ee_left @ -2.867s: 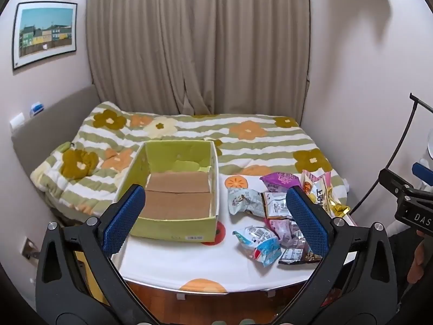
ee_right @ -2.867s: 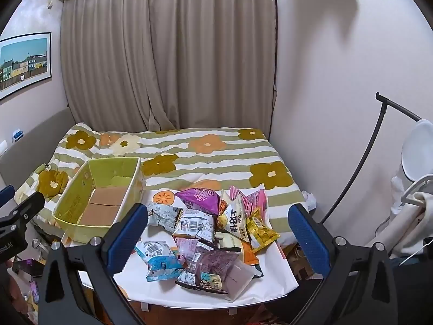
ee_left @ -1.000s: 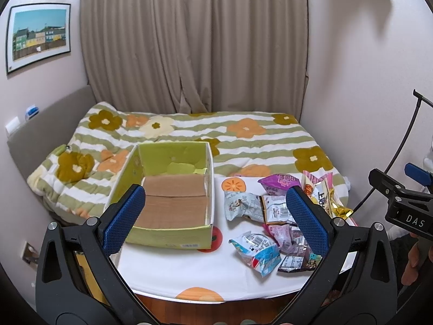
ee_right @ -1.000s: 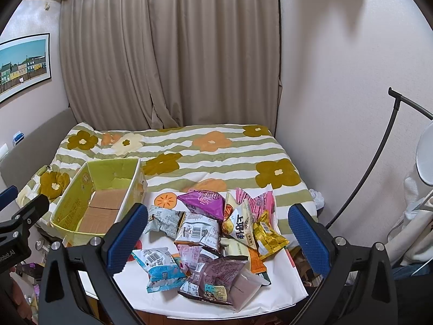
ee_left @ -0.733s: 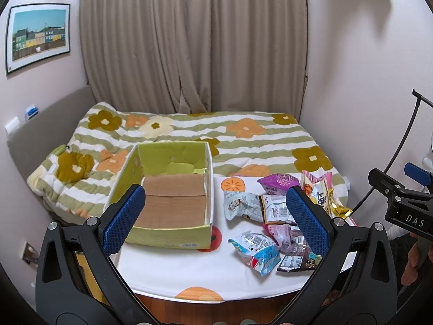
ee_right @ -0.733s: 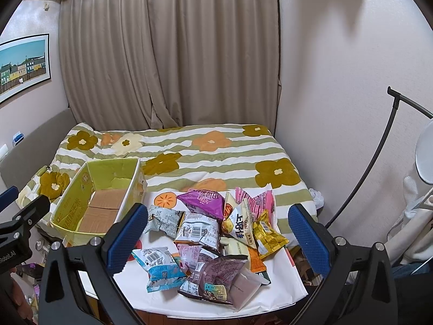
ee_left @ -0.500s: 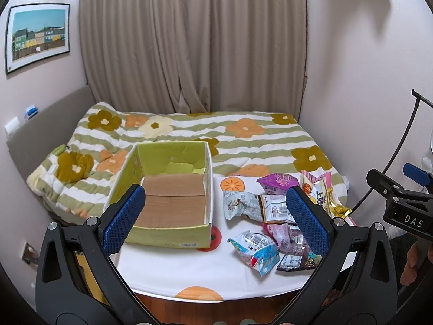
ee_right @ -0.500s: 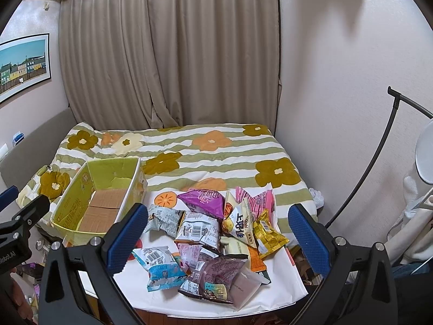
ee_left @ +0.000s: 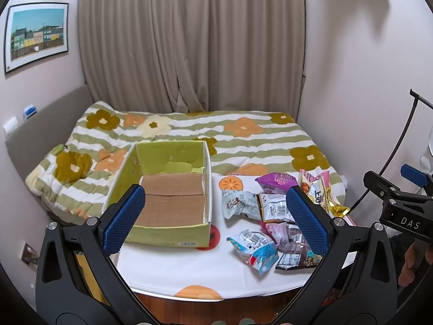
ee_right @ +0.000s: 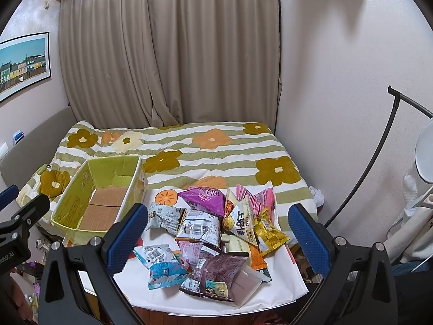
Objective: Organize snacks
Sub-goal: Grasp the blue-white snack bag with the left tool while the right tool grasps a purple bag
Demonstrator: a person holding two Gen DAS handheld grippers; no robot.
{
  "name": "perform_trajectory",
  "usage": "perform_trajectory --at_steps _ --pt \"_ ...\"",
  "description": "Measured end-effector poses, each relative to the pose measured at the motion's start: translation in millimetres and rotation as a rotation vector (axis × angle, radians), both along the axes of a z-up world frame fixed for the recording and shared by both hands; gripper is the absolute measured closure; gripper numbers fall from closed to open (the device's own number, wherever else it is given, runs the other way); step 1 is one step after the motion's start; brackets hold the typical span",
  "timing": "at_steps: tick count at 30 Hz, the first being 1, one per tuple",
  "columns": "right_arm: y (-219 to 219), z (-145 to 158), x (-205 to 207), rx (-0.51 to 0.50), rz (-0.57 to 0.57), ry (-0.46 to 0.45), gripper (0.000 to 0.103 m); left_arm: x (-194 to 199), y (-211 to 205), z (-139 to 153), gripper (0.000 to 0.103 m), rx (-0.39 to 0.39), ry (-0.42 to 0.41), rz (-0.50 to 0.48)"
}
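Note:
An empty yellow-green cardboard box (ee_left: 167,234) (ee_right: 70,203) with a brown floor sits on the left of a white table (ee_left: 176,265) (ee_right: 278,279). To its right lies a heap of snack packets (ee_left: 270,216) (ee_right: 216,233): a purple bag (ee_right: 203,196), a blue-and-white packet (ee_right: 162,264), a dark maroon packet (ee_right: 216,273), a yellow one (ee_right: 268,230). My left gripper (ee_left: 215,216) hovers open in front of the table, its blue pads (ee_left: 123,218) empty. My right gripper (ee_right: 219,238) is open too, above the heap and apart from it.
A bed with a striped flower quilt (ee_left: 243,138) lies behind the table, beige curtains (ee_left: 189,43) beyond. A black stand rod (ee_right: 379,157) leans at the right wall. A framed picture (ee_left: 36,35) hangs at the left. A hand (ee_left: 414,262) shows at the lower right.
Both grippers have drifted only slightly; since the earliest frames they have risen and come a little nearer the table. Box and packets lie as before, and both grippers stay open.

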State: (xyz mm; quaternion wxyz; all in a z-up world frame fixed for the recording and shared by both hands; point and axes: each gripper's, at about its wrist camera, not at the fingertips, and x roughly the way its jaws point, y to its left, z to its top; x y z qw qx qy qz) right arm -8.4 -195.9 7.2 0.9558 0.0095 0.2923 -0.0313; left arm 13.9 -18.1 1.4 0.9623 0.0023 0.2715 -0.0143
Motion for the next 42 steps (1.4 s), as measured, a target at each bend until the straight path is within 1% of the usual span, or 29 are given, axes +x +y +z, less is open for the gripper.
perform_trajectory --at_steps 4,7,9,13,17,21,24,28,32,35,37,38,39,40,42 --pt "0.3 1.1 0.0 0.0 -0.008 0.004 0.0 4.5 4.2 3.2 0.0 -0.017 0.024 -0.012" --pt "-3.3 1.7 -1.0 0.005 -0.031 0.018 0.0 13.8 6.7 -0.1 0.0 -0.034 0.065 -0.034" --pt "-7.9 -3.2 -1.1 0.016 -0.049 0.038 0.0 22.2 7.4 -9.0 0.0 -0.047 0.106 -0.054" --pt "-18.4 -20.4 1.3 0.025 -0.087 0.098 0.0 43.3 7.7 -39.0 0.0 -0.102 0.217 -0.105" --pt "-29.9 -45.6 6.2 0.05 -0.088 0.158 0.0 61.6 -3.0 -80.6 0.0 -0.112 0.305 -0.116" --pt "-39.7 -81.7 16.0 0.109 -0.025 0.237 0.0 77.0 -13.7 -122.9 0.0 -0.177 0.402 -0.114" --pt "-42.6 -109.3 28.9 0.158 0.03 0.284 0.0 89.5 -23.7 -155.6 0.0 -0.209 0.48 -0.108" --pt "-46.6 -154.0 49.8 0.197 0.102 0.35 0.0 106.6 -35.5 -196.5 0.0 -0.258 0.544 -0.073" --pt "-44.6 -187.6 63.4 0.212 0.156 0.403 0.0 123.3 -46.0 -231.7 0.001 -0.292 0.605 -0.036" --pt "-40.7 -202.4 72.5 0.202 0.188 0.429 0.0 132.3 -48.5 -250.3 0.001 -0.312 0.643 -0.011" --pt "-36.6 -209.0 77.0 0.178 0.21 0.438 0.0 137.6 -51.0 -262.1 0.001 -0.315 0.662 -0.002" --pt "-35.2 -213.0 79.5 0.161 0.216 0.441 0.0 139.4 -51.8 -265.9 0.003 -0.315 0.669 0.002" --pt "-33.8 -216.1 81.8 0.149 0.222 0.445 0.0 140.9 -52.7 -269.3 0.009 -0.317 0.678 0.004" --pt "-33.4 -220.0 84.4 0.144 0.233 0.448 0.0 142.2 -53.3 -273.3 0.013 -0.321 0.688 0.005" --pt "-32.8 -223.2 86.5 0.143 0.247 0.447 0.0 143.4 -52.4 -278.1 0.016 -0.35 0.69 0.009"
